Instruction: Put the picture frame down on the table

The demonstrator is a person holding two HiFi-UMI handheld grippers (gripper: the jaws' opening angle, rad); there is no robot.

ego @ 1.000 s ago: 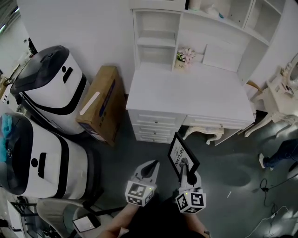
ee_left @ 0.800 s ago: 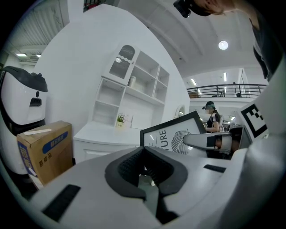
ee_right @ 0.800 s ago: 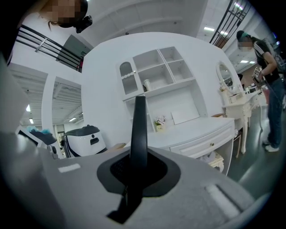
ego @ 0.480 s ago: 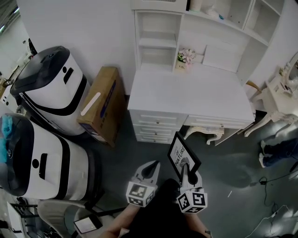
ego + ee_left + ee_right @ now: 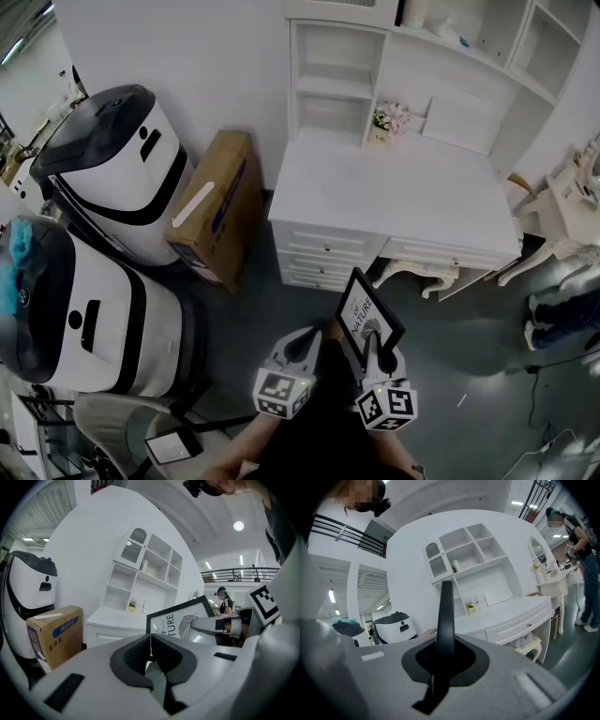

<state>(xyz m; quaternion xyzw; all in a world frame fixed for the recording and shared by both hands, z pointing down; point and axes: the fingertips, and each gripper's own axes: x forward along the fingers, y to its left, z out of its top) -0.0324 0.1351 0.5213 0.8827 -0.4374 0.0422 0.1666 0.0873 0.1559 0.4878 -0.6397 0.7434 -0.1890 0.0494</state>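
Head view first: the right tongs [image 5: 371,342] are clenched on the lower edge of the picture frame [image 5: 368,312]. It stands tilted in the air over the dark floor [image 5: 450,347], close to the person's body and well short of the white counter [image 5: 403,192]. So this is the carry, by my read: frame grasped, nothing set down yet. The left tongs [image 5: 303,339] hang just beside it, apart from the frame. The counter top is bare across its front, with only a small flower pot [image 5: 389,120] at the back under the hutch [image 5: 342,80], and drawers [image 5: 328,255] below. A cardboard box [image 5: 217,211] stands at the counter's left, and two big white machines [image 5: 108,169] with dark tops sit further left. Over to the left gripper view: its jaws are pressed together with nothing between them, an idle hand. The frame shows off to the right, printed face toward us, and the counter lies beyond. Now the right gripper view: the frame runs edge-on, a dark bar rising straight out of the clamped jaws. The counter lies ahead and to the right, and a person [image 5: 581,541] stands far off at the right edge. Next move, I'd say: carry the frame forward over the open front of the counter, lower it till it rests, and only then release. A thin frame let go upright could tip over.
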